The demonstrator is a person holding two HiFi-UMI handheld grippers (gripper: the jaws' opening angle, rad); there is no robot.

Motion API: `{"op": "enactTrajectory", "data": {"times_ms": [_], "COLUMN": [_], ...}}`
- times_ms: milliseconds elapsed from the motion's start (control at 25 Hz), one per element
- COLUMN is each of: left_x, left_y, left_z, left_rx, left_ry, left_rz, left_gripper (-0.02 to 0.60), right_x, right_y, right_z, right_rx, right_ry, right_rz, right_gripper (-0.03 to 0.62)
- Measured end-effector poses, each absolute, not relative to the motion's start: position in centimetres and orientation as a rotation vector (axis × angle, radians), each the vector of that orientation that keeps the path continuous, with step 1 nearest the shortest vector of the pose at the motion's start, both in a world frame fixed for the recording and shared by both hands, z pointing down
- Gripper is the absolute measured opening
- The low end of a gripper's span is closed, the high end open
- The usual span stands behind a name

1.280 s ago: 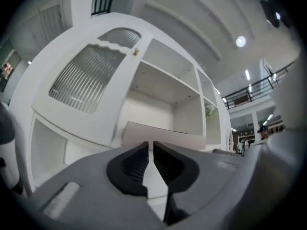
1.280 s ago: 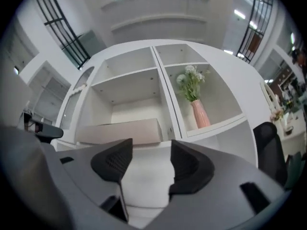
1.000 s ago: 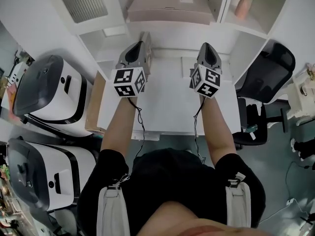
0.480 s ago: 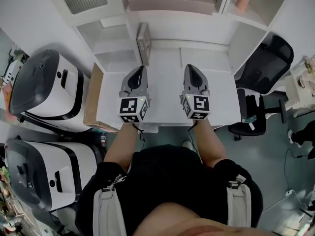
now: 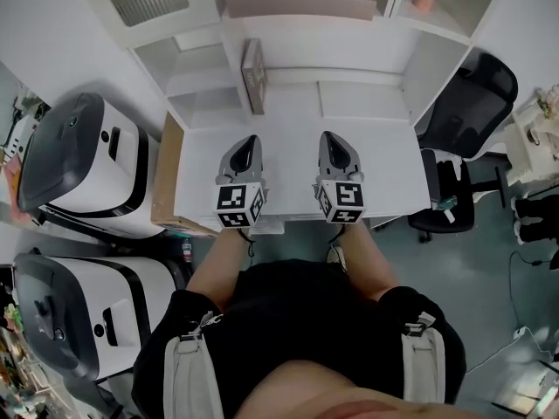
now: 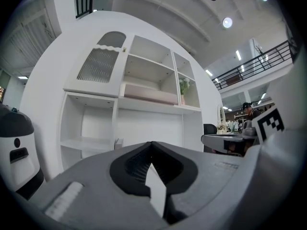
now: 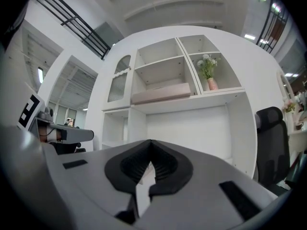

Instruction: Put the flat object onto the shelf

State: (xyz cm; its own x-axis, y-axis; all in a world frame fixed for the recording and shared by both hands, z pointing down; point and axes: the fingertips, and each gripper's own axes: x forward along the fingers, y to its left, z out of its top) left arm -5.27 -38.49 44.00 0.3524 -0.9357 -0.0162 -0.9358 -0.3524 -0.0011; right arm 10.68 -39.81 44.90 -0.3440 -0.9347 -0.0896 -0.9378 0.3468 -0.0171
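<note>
My head view is bright and evenly lit; the white desk [image 5: 288,168] is almost washed out, with soft shadow only inside the shelf unit [image 5: 199,66]. Both gripper views bulge and curve into a dark round border. I see ceiling lamps [image 6: 227,22] glaring in the left gripper view, and the left gripper [image 6: 152,145] and right gripper [image 7: 150,143] look soft up close

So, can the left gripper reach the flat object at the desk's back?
Probably yes: only bare desk lies between the left gripper and the flat object, but its shut jaws must open first.
</note>
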Motion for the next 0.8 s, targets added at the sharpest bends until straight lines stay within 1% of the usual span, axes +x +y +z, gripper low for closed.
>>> {"op": "enactTrajectory", "data": {"times_ms": [480, 800], "left_x": [-5.7, -5.5], "left_y": [-37.9, -37.9], "left_z": [42.9, 42.5], "left_rx": [-2.596, -2.601], "left_ry": [1.785, 1.774], "left_rz": [0.131, 0.13], "left_gripper": [0.017, 0.017], "right_x": [10.0, 9.9], "right_y": [-39.3, -39.3], "right_z": [44.6, 44.2], "right_rx": [-1.744, -1.738], "right_ry": [2.515, 2.512], "right_rz": [0.073, 0.072], "right_gripper": [-0.002, -0.002]}}
